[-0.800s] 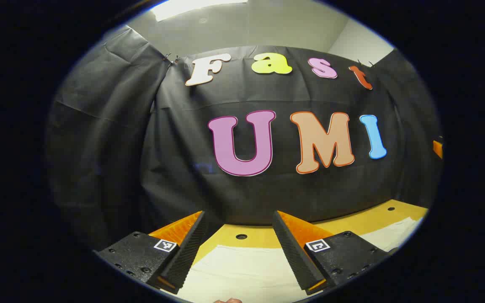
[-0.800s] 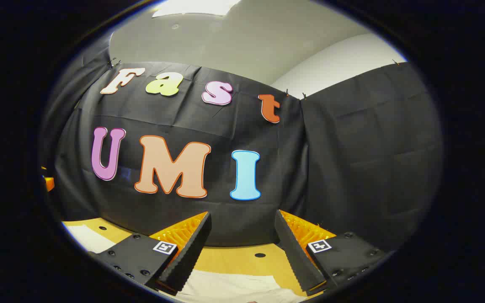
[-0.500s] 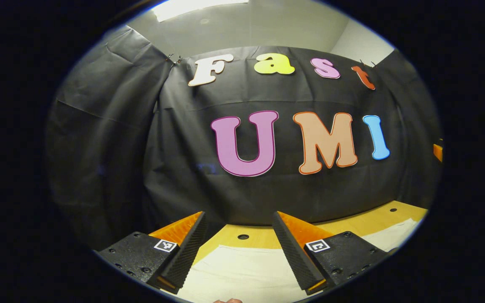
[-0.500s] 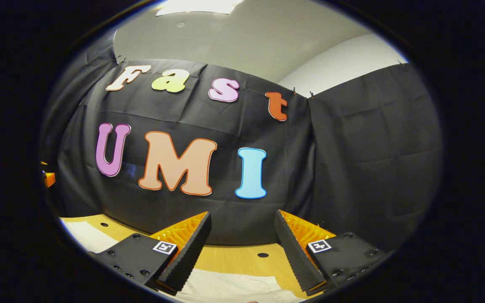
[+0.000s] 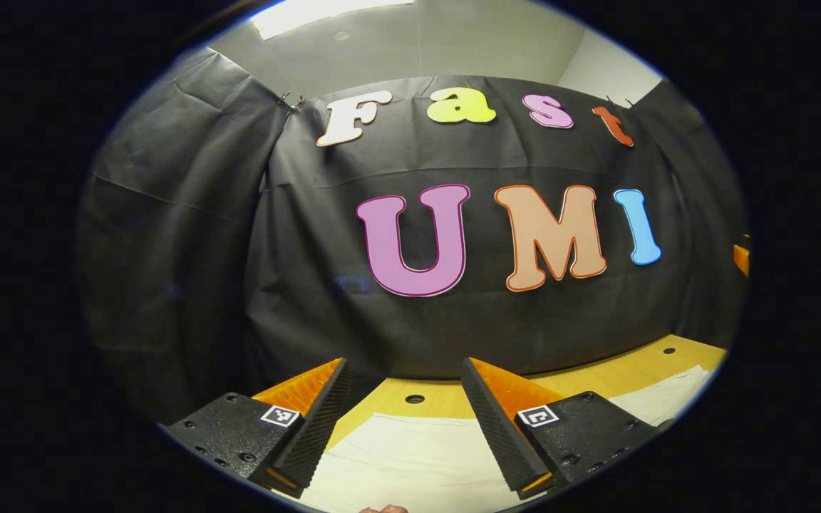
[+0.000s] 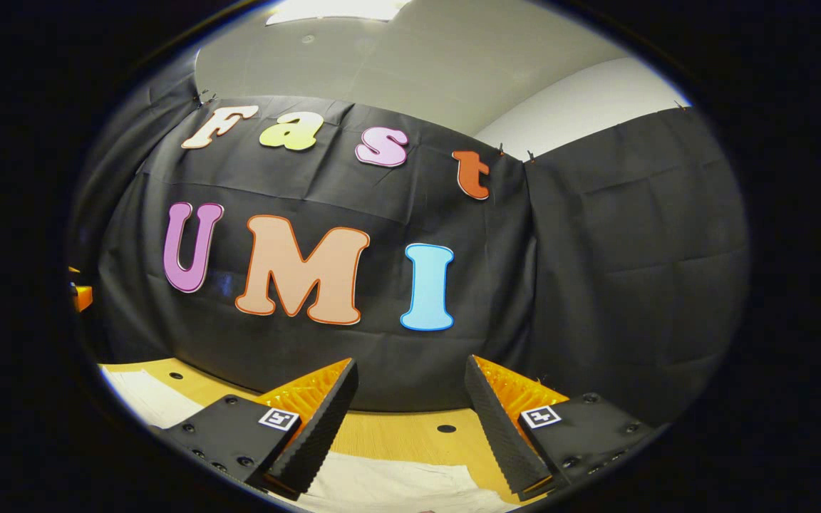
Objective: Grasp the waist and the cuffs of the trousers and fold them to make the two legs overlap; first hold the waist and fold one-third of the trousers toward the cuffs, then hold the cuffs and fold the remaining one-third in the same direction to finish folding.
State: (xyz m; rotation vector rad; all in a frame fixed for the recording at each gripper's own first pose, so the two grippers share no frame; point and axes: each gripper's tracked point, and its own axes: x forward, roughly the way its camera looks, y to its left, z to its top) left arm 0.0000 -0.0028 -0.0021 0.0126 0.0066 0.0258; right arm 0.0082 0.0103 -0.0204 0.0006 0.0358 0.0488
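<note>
Pale cream trousers point(image 5: 410, 459) lie flat on the wooden table point(image 5: 439, 400), seen low in the left gripper view, with another part of the cloth at the far right point(image 5: 667, 399). My left gripper point(image 5: 403, 410) hangs above them, open, nothing between its fingers. In the right gripper view the trousers point(image 6: 396, 488) show at the bottom edge and again at the left point(image 6: 147, 399). My right gripper point(image 6: 410, 413) is also open and holds nothing, raised over the table point(image 6: 396, 438). Both point at the back wall.
The black cloth wall point(image 5: 382, 313) stands close behind the table's far edge. Small round holes point(image 5: 415, 399) dot the tabletop. A small orange piece point(image 6: 81, 296) shows at the far left of the right gripper view.
Both views have shifted slightly: the right gripper tipped down a little, so more table shows. The left gripper barely moved. Both stay open.
</note>
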